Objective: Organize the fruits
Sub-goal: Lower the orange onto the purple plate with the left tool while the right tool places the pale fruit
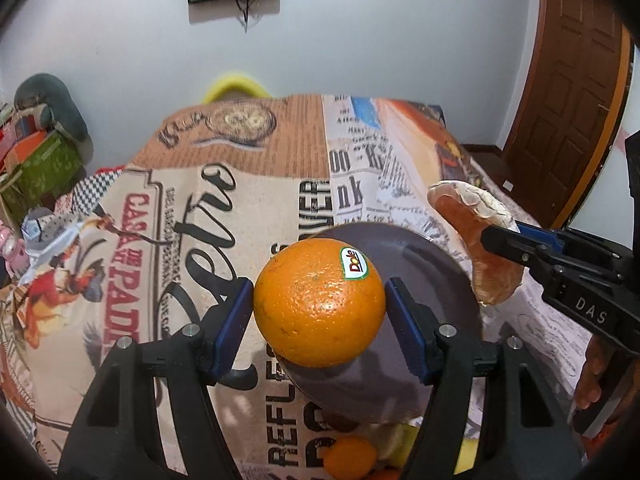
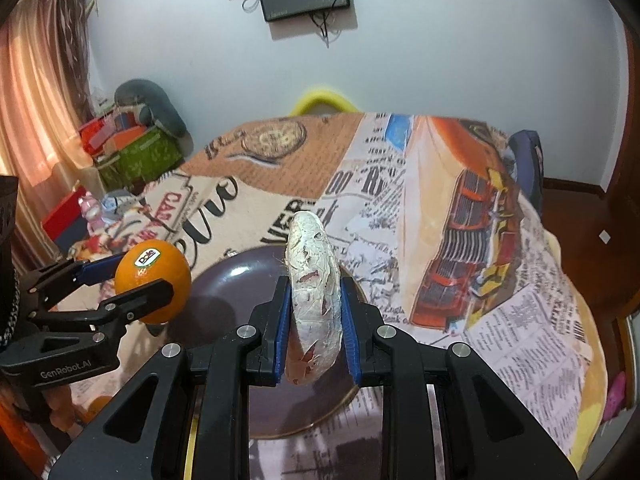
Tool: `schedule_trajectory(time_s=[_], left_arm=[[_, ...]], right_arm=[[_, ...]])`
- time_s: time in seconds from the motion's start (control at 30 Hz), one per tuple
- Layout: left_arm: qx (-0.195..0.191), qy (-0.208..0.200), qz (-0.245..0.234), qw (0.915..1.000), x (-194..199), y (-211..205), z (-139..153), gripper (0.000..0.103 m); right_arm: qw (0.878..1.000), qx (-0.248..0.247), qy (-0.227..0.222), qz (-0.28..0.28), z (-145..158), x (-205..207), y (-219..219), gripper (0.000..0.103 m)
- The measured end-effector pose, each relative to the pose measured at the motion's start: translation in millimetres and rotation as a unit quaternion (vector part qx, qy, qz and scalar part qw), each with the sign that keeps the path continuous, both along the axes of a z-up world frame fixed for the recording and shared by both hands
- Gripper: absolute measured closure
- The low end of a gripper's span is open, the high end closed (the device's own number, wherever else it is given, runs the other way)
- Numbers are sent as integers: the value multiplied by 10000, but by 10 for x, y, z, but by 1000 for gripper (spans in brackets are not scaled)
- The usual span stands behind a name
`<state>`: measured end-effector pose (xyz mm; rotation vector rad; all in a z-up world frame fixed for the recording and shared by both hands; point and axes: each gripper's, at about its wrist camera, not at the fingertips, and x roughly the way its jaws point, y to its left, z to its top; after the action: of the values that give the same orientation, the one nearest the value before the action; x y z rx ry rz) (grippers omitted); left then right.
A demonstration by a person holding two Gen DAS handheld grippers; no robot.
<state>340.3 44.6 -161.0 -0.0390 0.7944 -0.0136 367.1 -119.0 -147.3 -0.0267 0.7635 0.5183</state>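
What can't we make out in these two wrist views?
- Left wrist view: small orange fruits at the bottom edge, cut off by the frame and the left hand-held gripper holding the round orange with a Dole sticker.
- Right wrist view: near part of the dark round plate, hidden behind the right hand-held gripper and its curved pale-skinned fruit slice.

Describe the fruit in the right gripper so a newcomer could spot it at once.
Over the printed tablecloth sits a dark plate. Above it the right gripper clamps a curved wedge, pinkish flesh with whitish pith, unlike the round stickered orange beside it.
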Motion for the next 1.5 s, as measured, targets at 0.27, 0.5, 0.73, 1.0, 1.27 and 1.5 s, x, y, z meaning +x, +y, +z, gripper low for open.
schedule_trajectory(time_s=[0.27,0.5,0.73,1.0,1.27,1.5], left_arm=[[33,354,-7,9994,230,41,-252,36],[-151,668,-147,9975,370,36,-337,36],[-85,878,-166,9960,409,13,-408,36],[-11,889,-97,9960,380,-21,-391,35],[-20,382,-94,9992,130,-50,-23,31],[52,89,-31,9999,-201,-40,281,30]], right_arm=[[9991,-185,334,201,-312,200,133,82],[9980,-292,485,266,-461,275,179,82],[9978,-370,485,255,-471,301,189,81],[9978,-440,488,123,-436,249,101,62],[9987,-418,266,147,-196,7,34,62],[9992,-349,35,197,43,-264,30,62]])
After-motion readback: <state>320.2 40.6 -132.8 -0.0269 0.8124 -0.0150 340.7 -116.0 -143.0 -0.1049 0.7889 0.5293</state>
